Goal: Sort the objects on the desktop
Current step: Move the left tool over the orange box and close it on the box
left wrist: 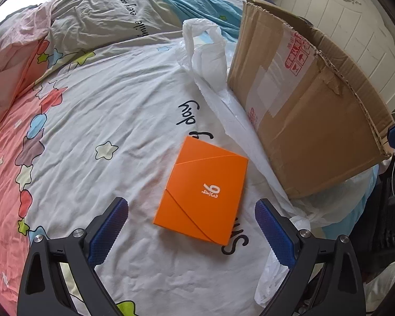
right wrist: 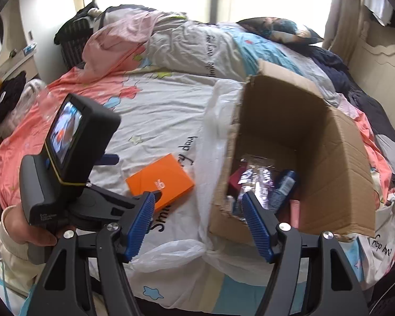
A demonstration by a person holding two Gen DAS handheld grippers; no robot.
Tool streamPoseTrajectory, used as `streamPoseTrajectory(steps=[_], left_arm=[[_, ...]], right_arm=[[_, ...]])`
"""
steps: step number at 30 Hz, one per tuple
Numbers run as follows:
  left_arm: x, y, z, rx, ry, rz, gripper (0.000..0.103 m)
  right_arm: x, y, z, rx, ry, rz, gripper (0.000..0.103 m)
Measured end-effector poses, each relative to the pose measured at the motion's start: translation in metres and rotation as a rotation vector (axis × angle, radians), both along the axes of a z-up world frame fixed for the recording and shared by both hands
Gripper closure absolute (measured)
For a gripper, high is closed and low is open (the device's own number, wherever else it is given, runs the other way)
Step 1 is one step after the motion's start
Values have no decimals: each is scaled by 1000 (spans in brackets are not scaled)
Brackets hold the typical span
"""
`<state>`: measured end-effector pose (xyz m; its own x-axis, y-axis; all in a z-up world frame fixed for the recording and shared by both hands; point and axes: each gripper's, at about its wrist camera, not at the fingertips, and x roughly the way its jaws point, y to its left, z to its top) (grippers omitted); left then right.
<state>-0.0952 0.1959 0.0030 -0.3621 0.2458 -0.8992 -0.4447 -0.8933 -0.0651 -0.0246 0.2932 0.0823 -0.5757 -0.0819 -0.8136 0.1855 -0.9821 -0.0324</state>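
Orange box [left wrist: 201, 191] lies flat on the bedsheet [left wrist: 113, 121], just beside the cardboard carton [left wrist: 310, 121]. My left gripper [left wrist: 192, 226] hovers above it, jaws apart, empty. I'd drop lower, square the fingers across its short edges, then close. Right gripper [right wrist: 198, 223] waits over the carton rim, jaws apart too.

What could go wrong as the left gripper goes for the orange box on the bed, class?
1. The orange box lies flat on soft, wrinkled bedding, so the open left gripper might press it in or catch fabric.
2. A loose plastic bag lies between it and the cardboard box; it could snag the fingers.
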Motion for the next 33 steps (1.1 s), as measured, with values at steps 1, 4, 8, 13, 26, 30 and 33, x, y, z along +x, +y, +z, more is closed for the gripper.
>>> streamPoseTrajectory(steps=[1,4,8,13,26,30,33], left_arm=[[0,-2,-1,-5,1,1,4],[0,-8,-2,-15,7,13,4],[-4,-15,-8,-16,2,26,4],[-6,-13,-24,-47,-9,11,4],[4,12,-45,-126,31,-79,0],[2,11,-45,-116,32,-71,0],[2,11,-45,-120,42,-72,0]], right_arm=[[0,-2,-1,2,1,2,38],[1,-6,-5,10,8,6,38],[6,-11,-7,20,28,3,37],[24,-25,-2,10,67,49,37],[31,-37,-44,-43,-63,135,37],[29,-29,-54,-56,-87,112,37],[25,-24,-62,-76,-115,102,36]])
